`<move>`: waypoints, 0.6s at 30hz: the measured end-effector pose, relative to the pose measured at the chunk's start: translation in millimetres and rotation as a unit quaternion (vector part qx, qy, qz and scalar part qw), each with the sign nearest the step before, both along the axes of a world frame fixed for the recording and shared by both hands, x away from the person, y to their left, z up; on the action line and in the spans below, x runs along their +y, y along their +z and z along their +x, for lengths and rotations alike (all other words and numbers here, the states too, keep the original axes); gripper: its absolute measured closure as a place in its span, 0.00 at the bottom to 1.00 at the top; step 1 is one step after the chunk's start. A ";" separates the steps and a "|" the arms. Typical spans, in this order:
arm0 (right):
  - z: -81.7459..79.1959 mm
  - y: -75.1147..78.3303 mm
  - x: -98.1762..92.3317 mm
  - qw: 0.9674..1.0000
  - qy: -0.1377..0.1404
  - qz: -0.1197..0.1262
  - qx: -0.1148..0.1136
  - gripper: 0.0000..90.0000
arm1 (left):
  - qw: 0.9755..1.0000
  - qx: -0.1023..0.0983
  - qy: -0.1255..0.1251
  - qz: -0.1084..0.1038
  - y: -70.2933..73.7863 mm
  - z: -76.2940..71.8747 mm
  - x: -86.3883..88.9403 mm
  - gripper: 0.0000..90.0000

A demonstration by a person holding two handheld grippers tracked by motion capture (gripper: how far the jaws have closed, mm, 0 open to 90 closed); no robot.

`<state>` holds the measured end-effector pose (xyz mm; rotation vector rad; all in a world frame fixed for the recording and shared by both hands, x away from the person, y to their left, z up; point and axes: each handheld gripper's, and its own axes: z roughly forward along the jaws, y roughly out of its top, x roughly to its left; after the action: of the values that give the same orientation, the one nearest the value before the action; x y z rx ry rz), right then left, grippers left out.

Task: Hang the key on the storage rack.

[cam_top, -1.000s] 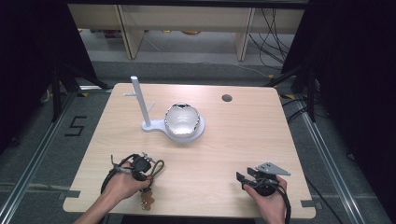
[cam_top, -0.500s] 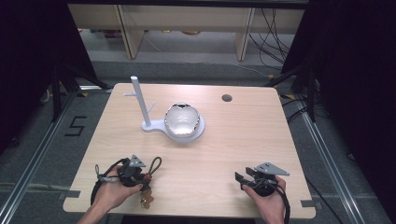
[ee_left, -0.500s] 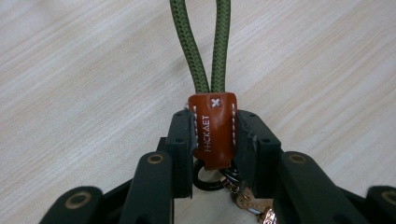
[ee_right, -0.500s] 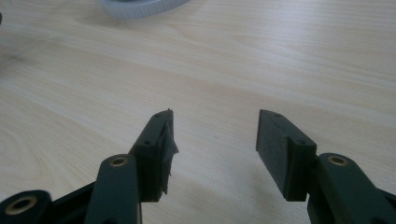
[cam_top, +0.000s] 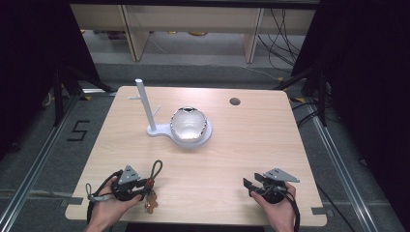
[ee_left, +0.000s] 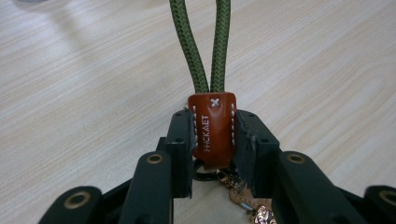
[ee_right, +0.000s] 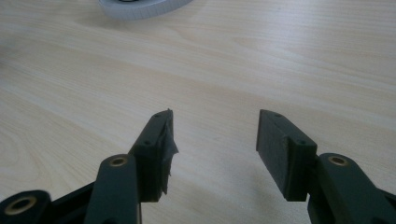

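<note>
While the left gripper [ee_left: 212,135] clamps one brown leather tab [ee_left: 213,128] of a keychain with one green woven cord loop [ee_left: 204,44] near the front edge of the pale wooden table [cam_top: 251,145], the right gripper [ee_right: 212,149] gapes wide, holding nothing.

A lab test cell: a bare wooden table [cam_top: 270,145] stands within black curtains [cam_top: 34,58] and metal floor rails [cam_top: 338,159], with loose cables [cam_top: 285,29] beyond its far edge and a taped "5" [cam_top: 80,130] on the grey floor.
</note>
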<state>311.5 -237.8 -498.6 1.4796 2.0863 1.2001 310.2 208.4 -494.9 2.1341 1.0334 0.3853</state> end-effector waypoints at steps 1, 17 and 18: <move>0.0 0.2 0.0 1.000 -0.001 0.000 0.000 0.53 | 1.000 -0.008 0.011 -0.022 -2.2 -1.2 -1.7 0.75; 1.7 -1.1 -2.8 1.000 0.007 -0.011 -0.012 0.52 | 0.993 -0.081 0.019 -0.083 -6.6 -11.9 7.6 0.75; 1.7 -1.1 -2.8 1.000 0.007 -0.011 -0.012 0.52 | 0.992 -0.086 0.021 -0.090 -7.5 -11.9 8.3 0.75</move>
<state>313.2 -240.6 -499.8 1.4356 2.0906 1.1903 298.2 216.7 -502.4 1.8877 0.9771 0.4693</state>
